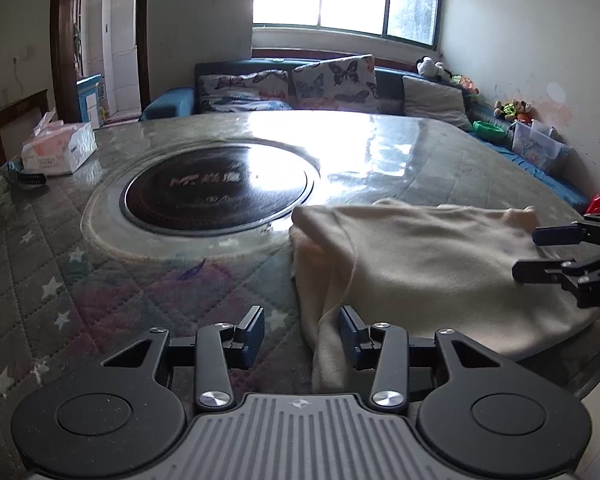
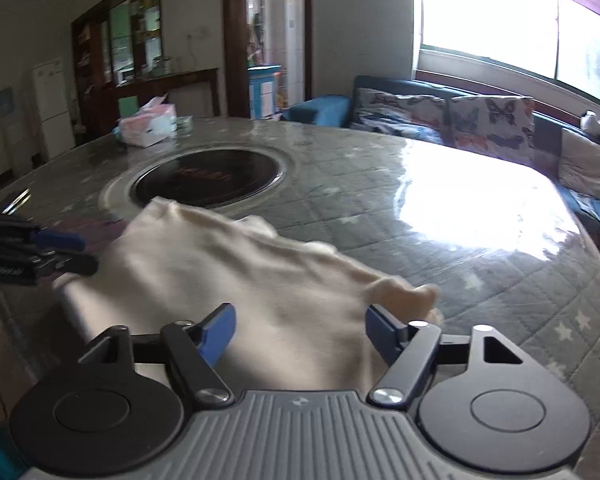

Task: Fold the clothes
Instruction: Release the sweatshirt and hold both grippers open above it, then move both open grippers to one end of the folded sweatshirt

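Cream, soft knit garment (image 1: 428, 264) lies rumpled at the near edge of the quilted grey star-print table cover (image 1: 60, 264) under glossy clear film.
Left gripper (image 1: 302, 336) stands half open, a hanging fold between its blue pads, unpinched; right gripper (image 2: 300, 332) gapes wide above the cloth, gripping nothing. Beyond sits the round black glass cooktop (image 1: 216, 188).
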The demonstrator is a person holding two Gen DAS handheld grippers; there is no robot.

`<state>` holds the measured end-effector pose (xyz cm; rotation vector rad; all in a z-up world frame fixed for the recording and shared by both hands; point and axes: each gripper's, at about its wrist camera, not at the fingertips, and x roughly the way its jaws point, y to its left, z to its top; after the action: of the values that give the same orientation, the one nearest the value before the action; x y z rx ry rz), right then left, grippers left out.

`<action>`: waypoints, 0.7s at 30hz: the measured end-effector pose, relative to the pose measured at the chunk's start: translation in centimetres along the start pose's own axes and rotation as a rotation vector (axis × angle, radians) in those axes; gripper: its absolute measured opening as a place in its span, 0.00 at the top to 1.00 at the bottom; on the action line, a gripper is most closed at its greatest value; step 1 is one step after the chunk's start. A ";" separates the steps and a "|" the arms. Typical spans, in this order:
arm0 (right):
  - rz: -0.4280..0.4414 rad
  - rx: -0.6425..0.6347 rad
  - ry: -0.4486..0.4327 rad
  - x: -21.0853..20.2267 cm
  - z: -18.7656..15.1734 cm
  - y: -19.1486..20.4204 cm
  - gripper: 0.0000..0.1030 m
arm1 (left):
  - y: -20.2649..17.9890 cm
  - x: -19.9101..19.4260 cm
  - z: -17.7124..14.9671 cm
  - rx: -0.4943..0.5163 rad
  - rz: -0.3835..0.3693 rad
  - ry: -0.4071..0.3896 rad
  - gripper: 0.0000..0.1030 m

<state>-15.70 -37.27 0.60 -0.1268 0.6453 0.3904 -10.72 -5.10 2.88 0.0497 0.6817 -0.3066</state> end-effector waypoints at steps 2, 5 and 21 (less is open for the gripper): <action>-0.003 -0.017 0.021 0.5 -0.5 0.6 0.25 | 0.1 -0.2 0.0 -0.002 0.000 0.000 0.55; -0.003 -0.026 0.017 0.4 -0.3 1.0 0.23 | 0.0 -0.6 0.6 0.006 0.001 -0.018 0.57; 0.010 0.021 0.031 3.7 1.2 0.8 0.10 | -0.3 2.9 2.2 0.001 -0.013 -0.007 0.55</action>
<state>-12.60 -35.10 -0.69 -0.1099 0.6806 0.3921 -7.32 -6.47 2.77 0.0454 0.6755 -0.3198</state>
